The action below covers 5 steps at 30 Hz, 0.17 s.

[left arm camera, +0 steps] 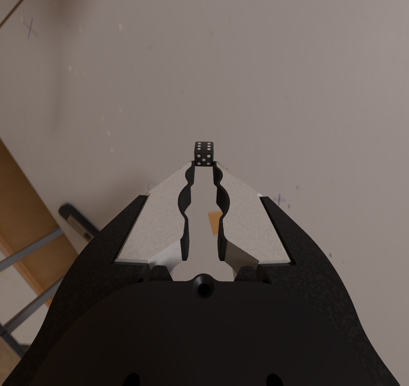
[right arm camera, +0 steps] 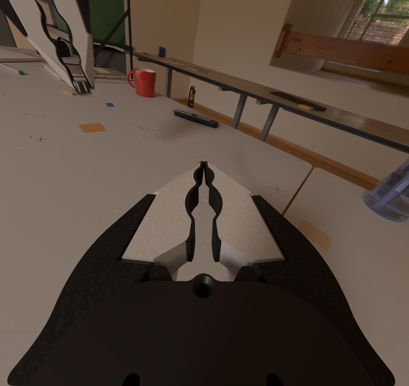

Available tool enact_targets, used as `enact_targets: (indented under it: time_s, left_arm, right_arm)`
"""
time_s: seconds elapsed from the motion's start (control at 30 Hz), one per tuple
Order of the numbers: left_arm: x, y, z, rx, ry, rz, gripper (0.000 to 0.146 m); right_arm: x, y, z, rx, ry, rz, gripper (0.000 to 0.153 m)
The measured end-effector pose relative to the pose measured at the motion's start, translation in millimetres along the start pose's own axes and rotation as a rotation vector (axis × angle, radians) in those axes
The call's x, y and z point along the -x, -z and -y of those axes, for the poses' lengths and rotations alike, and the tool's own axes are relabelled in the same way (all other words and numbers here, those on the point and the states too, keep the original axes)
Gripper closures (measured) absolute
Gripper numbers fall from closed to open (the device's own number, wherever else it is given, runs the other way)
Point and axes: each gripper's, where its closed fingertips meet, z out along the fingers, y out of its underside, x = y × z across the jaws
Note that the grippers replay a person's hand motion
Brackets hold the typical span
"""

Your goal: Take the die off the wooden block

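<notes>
My left gripper (left arm camera: 203, 164) is shut on the black die with white pips (left arm camera: 203, 153), which is pinched at the very fingertips above the pale table (left arm camera: 287, 87). In the right wrist view the left gripper (right arm camera: 82, 88) hangs at the far left, blurred, with the die (right arm camera: 83, 89) at its tips. The thin wooden block (right arm camera: 69, 92) lies flat on the table just left of those tips, and the die is off it. The block does not show in the left wrist view. My right gripper (right arm camera: 203, 163) is shut and empty, low over the table.
A red mug (right arm camera: 143, 85) stands right of the block, and a black box cutter (right arm camera: 195, 118) lies near the table's far edge. Orange (right arm camera: 92, 127) and blue (right arm camera: 110, 104) patches mark the table. A clear blue container (right arm camera: 389, 198) stands at the right. Desks stand beyond the table.
</notes>
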Motion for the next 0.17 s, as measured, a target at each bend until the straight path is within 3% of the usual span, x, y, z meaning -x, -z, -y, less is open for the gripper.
enact_targets:
  time_s: [0.17]
  left_arm:
    - [2, -63, 58, -0.016, 0.004, -0.057, 0.13]
  right_arm:
    - [-1, -1, -6, 0.027, -0.011, 0.005, 0.153]
